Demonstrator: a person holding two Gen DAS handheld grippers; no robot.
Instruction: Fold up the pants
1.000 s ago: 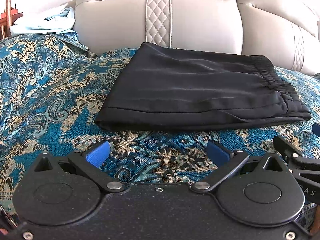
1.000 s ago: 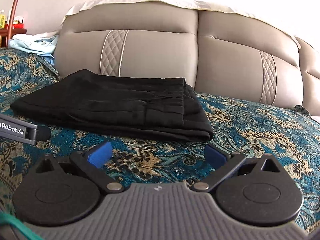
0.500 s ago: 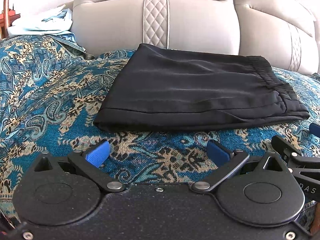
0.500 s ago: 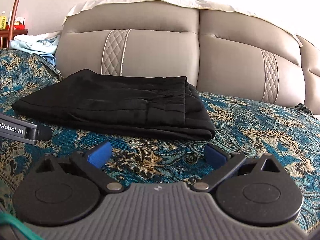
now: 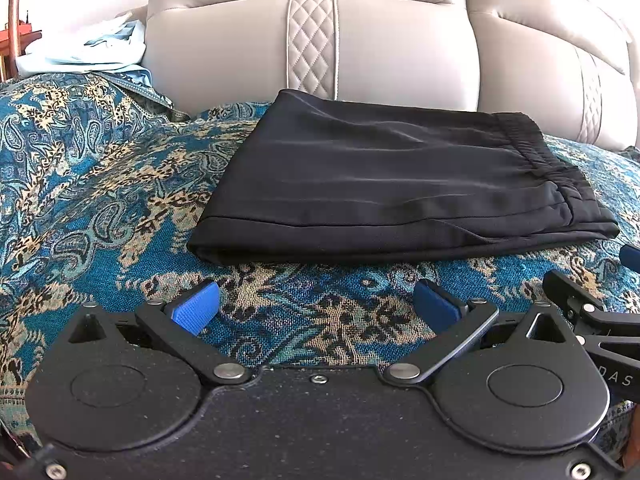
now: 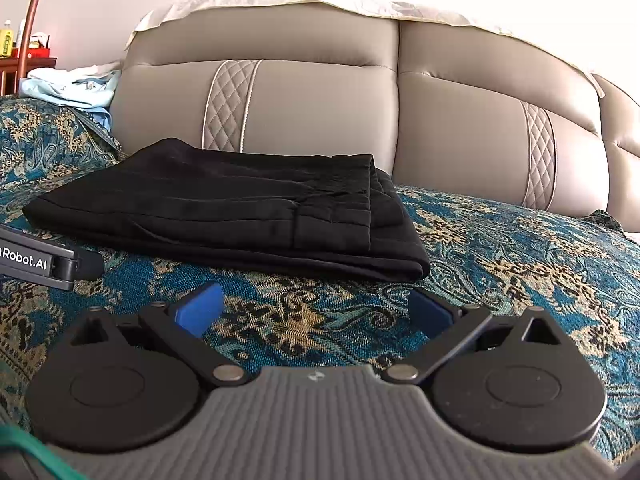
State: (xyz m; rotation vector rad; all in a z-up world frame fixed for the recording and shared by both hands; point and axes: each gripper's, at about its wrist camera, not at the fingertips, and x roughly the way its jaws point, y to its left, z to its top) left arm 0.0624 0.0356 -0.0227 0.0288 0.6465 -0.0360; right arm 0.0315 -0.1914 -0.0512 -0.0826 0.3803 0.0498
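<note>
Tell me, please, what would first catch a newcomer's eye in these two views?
The folded black pants lie in the middle of the blue paisley bedspread, just before the grey padded headboard. In front, the left hand-held gripper and right hand-held gripper are both open and empty, short of the pants.

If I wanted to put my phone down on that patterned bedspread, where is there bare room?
Free: the bedspread right of the folded black pants, toward the grey headboard; also the wide stretch left of the pants, below the pale blue clothes. Crowded: the front strip, where the open left gripper and open right gripper sit just short of the pants.
</note>
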